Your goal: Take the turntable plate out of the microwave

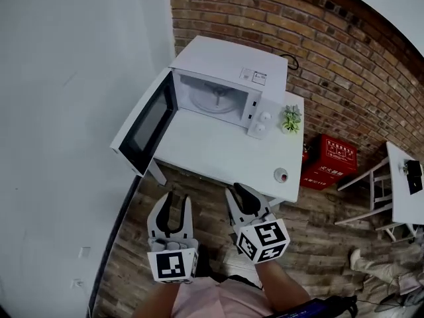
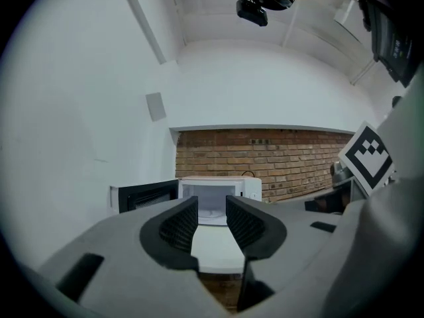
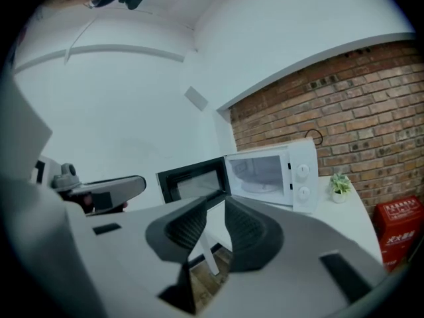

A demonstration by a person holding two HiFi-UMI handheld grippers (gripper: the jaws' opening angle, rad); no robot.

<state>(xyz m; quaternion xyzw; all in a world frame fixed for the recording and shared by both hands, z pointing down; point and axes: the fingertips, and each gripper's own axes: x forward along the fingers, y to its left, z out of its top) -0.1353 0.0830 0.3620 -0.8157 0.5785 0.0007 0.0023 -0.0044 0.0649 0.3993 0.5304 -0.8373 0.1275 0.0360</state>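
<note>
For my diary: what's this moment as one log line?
door open; plate in microwave; left gripper open, empty; right gripper open, empty

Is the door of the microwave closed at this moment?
No, in the head view the microwave door stands swung wide open to the left, and the turntable plate shows inside.

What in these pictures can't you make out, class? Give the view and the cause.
- Plate in the microwave, head view: too small to tell how it sits.
- Same plate, left gripper view: the left gripper covers part of the cavity.
- Round thing on the table, head view: too small to name.
- Black thing, head view: cut by the right edge.
</note>
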